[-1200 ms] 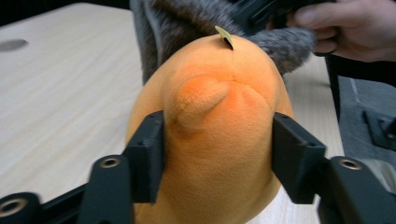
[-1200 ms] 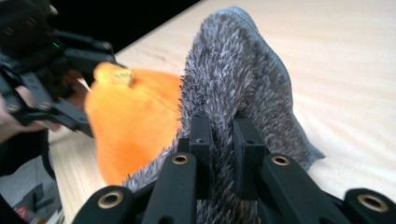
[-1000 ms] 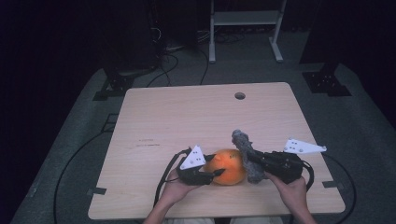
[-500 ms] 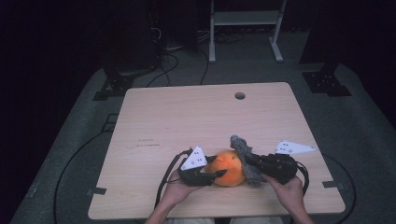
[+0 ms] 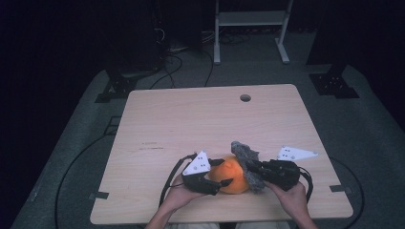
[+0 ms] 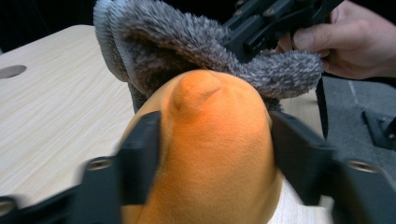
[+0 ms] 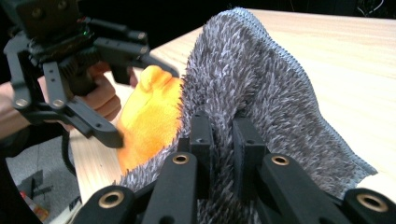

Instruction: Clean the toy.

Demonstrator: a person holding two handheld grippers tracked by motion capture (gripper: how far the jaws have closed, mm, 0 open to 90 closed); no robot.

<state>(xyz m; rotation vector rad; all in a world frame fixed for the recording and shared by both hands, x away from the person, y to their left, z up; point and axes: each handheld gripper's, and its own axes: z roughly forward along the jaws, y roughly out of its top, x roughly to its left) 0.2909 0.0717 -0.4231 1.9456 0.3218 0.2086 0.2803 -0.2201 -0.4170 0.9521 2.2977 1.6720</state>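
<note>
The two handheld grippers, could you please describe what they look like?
Both the left gripper and the right gripper are black, angular, bolted frames with flat black jaws. Each carries a pale three-cornered plate with dark dots and trails a black cable. Small brass-ringed bolt holes dot the jaw arms.

No words, brand marks or numbers can be read anywhere in these views. The white plates [image 5: 197, 164] on top of the grippers carry small dark dots, too small to make out as writing.

Dim recording lab: lone pale wooden table [image 5: 191, 124], black floor cables [image 5: 181, 67], white metal stand frame [image 5: 250, 21], grey carpet [image 5: 363, 129].
</note>
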